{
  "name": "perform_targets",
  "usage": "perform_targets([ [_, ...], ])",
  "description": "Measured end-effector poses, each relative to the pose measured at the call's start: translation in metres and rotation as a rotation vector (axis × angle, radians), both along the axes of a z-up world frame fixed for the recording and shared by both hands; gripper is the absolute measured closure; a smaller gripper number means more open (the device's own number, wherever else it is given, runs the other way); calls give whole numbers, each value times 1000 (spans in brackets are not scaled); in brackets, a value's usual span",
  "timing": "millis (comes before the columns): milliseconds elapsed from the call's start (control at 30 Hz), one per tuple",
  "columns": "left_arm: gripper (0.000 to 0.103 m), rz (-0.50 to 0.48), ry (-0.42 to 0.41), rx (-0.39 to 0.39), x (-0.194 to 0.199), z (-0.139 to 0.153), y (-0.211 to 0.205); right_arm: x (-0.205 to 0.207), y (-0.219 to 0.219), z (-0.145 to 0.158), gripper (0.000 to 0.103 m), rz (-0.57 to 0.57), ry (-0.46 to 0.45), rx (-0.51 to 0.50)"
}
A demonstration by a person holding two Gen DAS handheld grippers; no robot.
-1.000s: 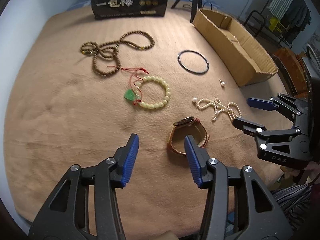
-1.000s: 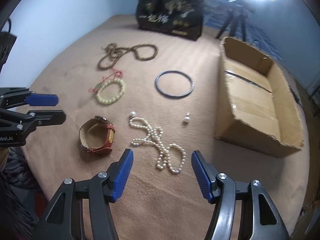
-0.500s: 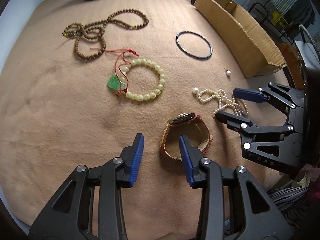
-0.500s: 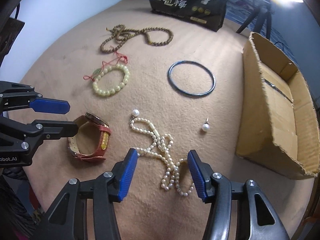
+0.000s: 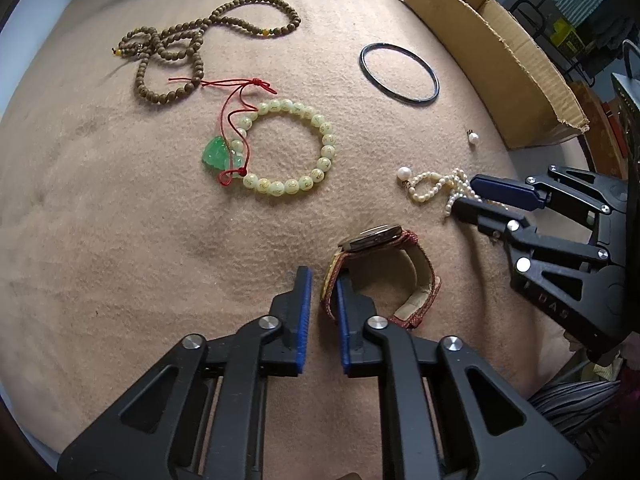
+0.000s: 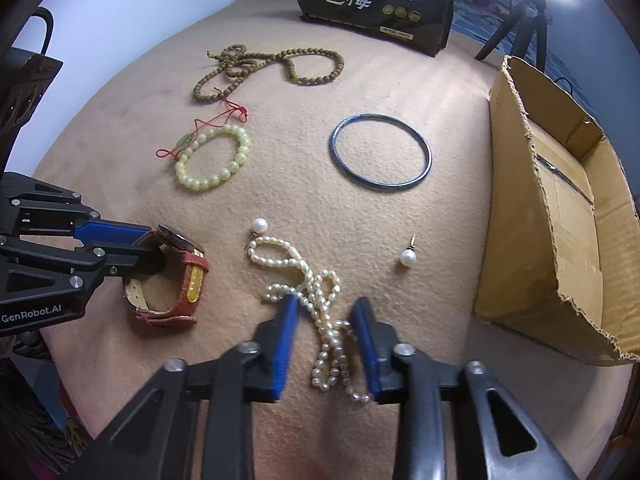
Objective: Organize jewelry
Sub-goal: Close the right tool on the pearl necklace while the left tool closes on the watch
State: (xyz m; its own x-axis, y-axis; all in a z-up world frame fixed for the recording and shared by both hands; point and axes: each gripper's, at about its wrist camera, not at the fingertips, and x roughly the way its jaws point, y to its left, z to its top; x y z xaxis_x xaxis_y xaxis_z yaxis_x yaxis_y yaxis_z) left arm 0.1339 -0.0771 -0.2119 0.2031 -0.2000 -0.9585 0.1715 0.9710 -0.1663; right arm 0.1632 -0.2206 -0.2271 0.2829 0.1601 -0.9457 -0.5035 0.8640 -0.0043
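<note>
Both grippers have dropped and narrowed: left gripper [image 5: 321, 286] now pinches the watch [image 5: 384, 268] strap at lower centre, right gripper [image 6: 325, 322], unclenched, straddles the pearl necklace [image 6: 316, 292], so both lifts look imminent.

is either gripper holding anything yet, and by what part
The left gripper has its fingers around the watch strap, not clearly clamped. The right gripper is open, straddling the pearl necklace.

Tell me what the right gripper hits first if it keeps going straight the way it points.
The pearl necklace: its strands already lie between the right gripper's open fingers. Beyond it the line runs over bare blanket toward the dark bangle, though depth is hard to judge here.
</note>
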Motion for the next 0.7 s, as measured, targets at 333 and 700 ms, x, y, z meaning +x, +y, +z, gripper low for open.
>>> perform_targets([
  [333, 98, 10, -46, 22, 1, 11, 2, 0, 0, 12, 99, -12, -20, 8],
  [700, 98, 14, -154, 12, 1, 42, -2, 2, -13, 58, 102, -72, -87, 119],
])
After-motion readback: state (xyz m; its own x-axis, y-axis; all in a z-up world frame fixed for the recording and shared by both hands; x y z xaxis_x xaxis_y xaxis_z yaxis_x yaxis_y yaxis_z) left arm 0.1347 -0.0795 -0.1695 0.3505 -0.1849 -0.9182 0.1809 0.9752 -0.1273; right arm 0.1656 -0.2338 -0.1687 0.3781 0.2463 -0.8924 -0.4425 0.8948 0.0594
